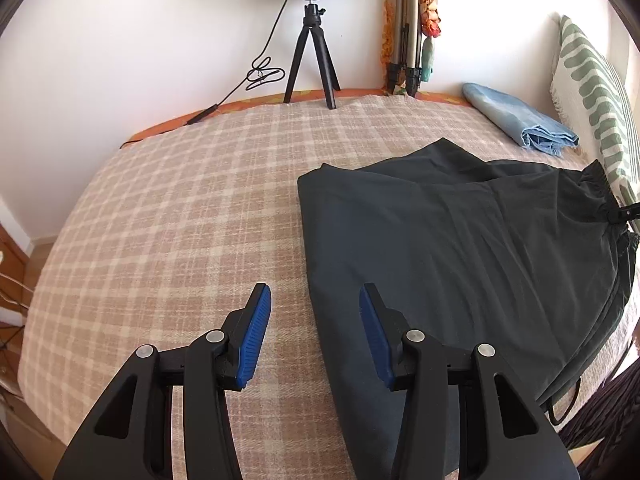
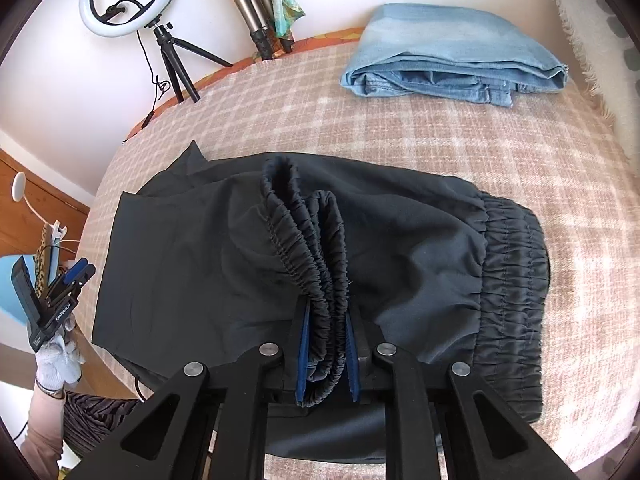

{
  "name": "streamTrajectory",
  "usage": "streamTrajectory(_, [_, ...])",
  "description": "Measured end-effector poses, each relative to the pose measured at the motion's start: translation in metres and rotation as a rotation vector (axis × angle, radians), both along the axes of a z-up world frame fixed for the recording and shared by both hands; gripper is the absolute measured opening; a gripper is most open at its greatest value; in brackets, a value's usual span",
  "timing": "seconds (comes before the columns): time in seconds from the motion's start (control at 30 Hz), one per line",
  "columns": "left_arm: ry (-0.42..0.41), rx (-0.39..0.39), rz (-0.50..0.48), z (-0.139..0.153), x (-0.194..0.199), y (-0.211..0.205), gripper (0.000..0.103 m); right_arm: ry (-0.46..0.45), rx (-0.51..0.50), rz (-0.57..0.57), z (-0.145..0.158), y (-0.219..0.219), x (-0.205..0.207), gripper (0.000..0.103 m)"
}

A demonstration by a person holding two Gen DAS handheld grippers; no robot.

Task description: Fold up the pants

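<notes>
The right gripper (image 2: 326, 316) is clamped on the gathered elastic cuffs (image 2: 316, 248) of the black pants (image 2: 192, 264), holding both hems bunched between its blue pads. The left gripper (image 1: 314, 332) stands open and holds nothing, straddling the folded edge of the pants. The pants lie doubled on the checked blanket (image 1: 180, 208), long axis running from that fold to the waistband (image 2: 512, 280); the cuffs rest near the waistband end.

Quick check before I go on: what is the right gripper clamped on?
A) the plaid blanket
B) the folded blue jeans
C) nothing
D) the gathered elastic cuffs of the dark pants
D: the right gripper has its blue pads pressed on the bunched elastic cuffs of the dark pants.
</notes>
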State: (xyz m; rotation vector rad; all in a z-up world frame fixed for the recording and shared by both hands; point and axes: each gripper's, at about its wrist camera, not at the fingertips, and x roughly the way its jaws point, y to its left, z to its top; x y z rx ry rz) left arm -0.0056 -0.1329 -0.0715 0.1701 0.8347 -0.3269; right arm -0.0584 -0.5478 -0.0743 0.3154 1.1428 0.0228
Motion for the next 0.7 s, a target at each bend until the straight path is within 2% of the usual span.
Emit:
streamTrajectory(0.1, [0.034, -0.016, 0.007, -0.005, 0.0, 0.004, 0.045, 0.028, -0.084, -0.037, -0.001, -0.011, -0.003, 0.014])
streamTrajectory(0.17, [0.031, -0.004, 0.009, -0.008, -0.002, 0.003, 0.045, 0.048, -0.041, -0.032, -0.008, -0.017, -0.004, 0.016])
streamTrajectory(0.23, [0.024, 0.01, 0.01, -0.008, -0.005, 0.0, 0.045, 0.057, -0.07, -0.043, -0.006, -0.017, -0.005, 0.029])
streamTrajectory(0.33, [-0.015, 0.009, -0.008, 0.001, -0.015, -0.006, 0.045, -0.063, -0.183, -0.046, 0.02, -0.009, -0.013, 0.031])
streamTrajectory(0.4, [-0.039, 0.011, -0.035, 0.005, -0.021, -0.012, 0.045, -0.149, -0.197, -0.034, 0.039, 0.0, -0.015, 0.031])
streamTrajectory(0.47, [-0.037, 0.009, -0.07, 0.004, -0.024, -0.019, 0.045, -0.216, -0.193, 0.026, 0.048, 0.016, -0.008, 0.032])
streamTrajectory(0.53, [-0.027, 0.002, -0.095, 0.0, -0.025, -0.026, 0.045, -0.241, -0.206, 0.073, 0.045, 0.032, 0.009, 0.035])
streamTrajectory(0.6, [-0.009, 0.022, -0.115, -0.009, -0.025, -0.032, 0.045, -0.248, -0.173, 0.098, 0.035, 0.041, 0.028, 0.035])
streamTrajectory(0.63, [0.001, 0.033, -0.119, -0.013, -0.025, -0.033, 0.045, -0.232, -0.157, 0.091, 0.028, 0.042, 0.038, 0.035])
streamTrajectory(0.7, [0.019, 0.053, -0.111, -0.022, -0.023, -0.031, 0.045, -0.178, -0.19, 0.048, 0.011, 0.038, 0.051, 0.034])
